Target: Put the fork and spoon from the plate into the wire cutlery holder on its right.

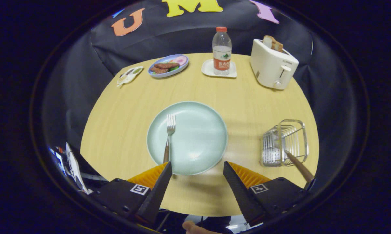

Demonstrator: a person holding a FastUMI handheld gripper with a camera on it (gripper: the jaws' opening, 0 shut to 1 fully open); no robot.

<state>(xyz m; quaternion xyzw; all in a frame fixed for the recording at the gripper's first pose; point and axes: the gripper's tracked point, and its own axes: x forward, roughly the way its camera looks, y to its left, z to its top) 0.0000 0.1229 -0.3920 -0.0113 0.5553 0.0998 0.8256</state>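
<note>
Gripper point(197, 169) fingers spread wide, empty, just short of round pale-green plate point(202, 143); wooden-handled metal fork point(168, 138) on plate; wooden-handled utensil point(298, 165) in wire cutlery holder point(285, 143).

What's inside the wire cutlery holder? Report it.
The silver wire cutlery holder holds one brown wooden handle leaning out; its head is hidden by the wires. The open tongs grip nothing.
</note>
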